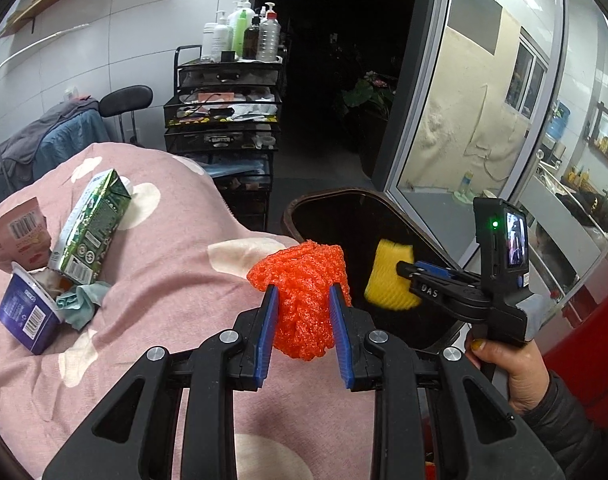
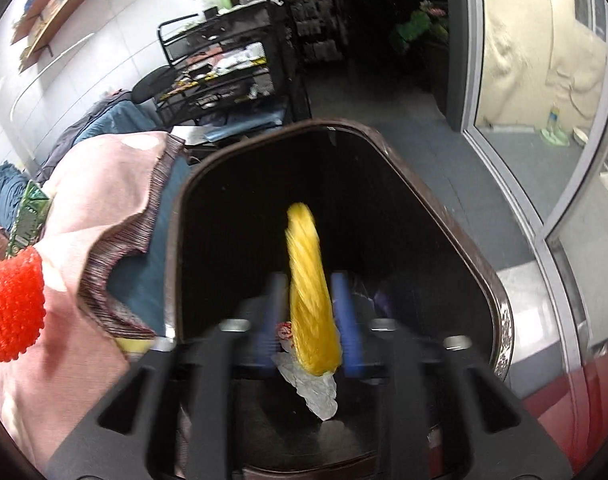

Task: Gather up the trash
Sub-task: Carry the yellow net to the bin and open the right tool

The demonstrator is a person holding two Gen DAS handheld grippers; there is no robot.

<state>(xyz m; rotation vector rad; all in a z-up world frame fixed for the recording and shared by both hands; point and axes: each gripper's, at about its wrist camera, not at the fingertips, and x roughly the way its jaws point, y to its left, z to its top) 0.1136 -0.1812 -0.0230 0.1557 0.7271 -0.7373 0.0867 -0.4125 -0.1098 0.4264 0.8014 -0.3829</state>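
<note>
My left gripper (image 1: 304, 292) is shut on an orange foam net (image 1: 304, 280), held over the pink blanket's edge next to the dark trash bin (image 1: 331, 194). The net also shows at the left edge of the right wrist view (image 2: 12, 304). My right gripper (image 2: 309, 280) hangs over the bin's mouth (image 2: 264, 136). A yellow foam net (image 2: 307, 264) stands between its blue pads, which are spread and blurred and do not visibly press it. From the left wrist view, the right gripper (image 1: 403, 270) touches the yellow net (image 1: 387, 280) above the bin.
On the pink blanket (image 1: 164, 280) lie a green carton (image 1: 92, 228), a purple cup (image 1: 28, 312), a pink packet (image 1: 16, 236) and a teal tissue (image 1: 80, 300). A black wire cart (image 1: 224, 120) stands behind, a glass door (image 1: 463, 100) to the right. White crumpled plastic (image 2: 315, 384) lies inside the bin.
</note>
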